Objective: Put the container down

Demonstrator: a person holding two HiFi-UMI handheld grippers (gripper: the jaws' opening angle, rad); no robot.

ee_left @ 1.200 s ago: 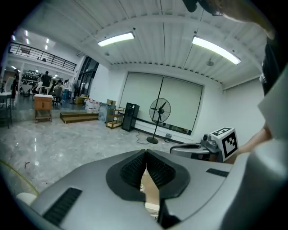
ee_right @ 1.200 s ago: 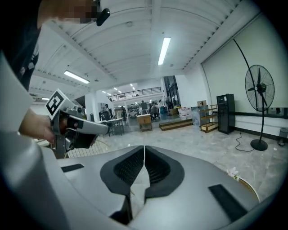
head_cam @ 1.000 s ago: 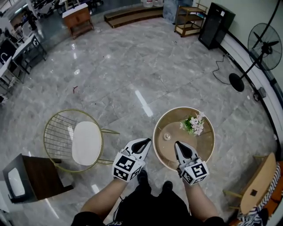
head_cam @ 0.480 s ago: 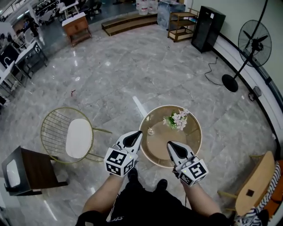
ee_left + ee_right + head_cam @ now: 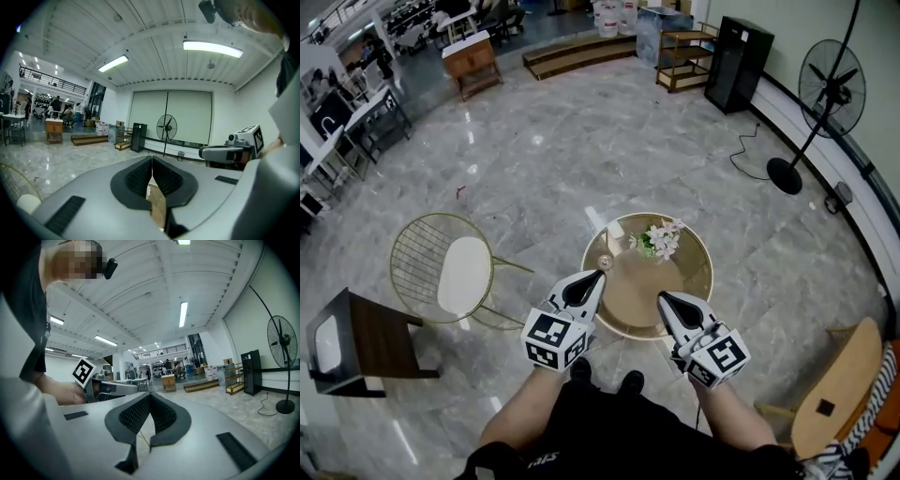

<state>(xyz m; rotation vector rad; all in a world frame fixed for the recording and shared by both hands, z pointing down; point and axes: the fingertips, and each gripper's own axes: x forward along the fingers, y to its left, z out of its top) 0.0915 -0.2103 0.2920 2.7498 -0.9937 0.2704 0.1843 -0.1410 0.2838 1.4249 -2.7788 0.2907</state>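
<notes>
Grippers drawn back from table (image 5: 701,277) edge. Left gripper (image 5: 594,277), right gripper (image 5: 666,300) pressed together, empty. Container (image 5: 605,261) on table beside flowers (image 5: 657,241); put-down looks done.

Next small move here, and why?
Likely pull both hands back: the left gripper and right gripper are shut on nothing. A small object already stands on the table near the flowers, so nothing seems left to set down.
</notes>
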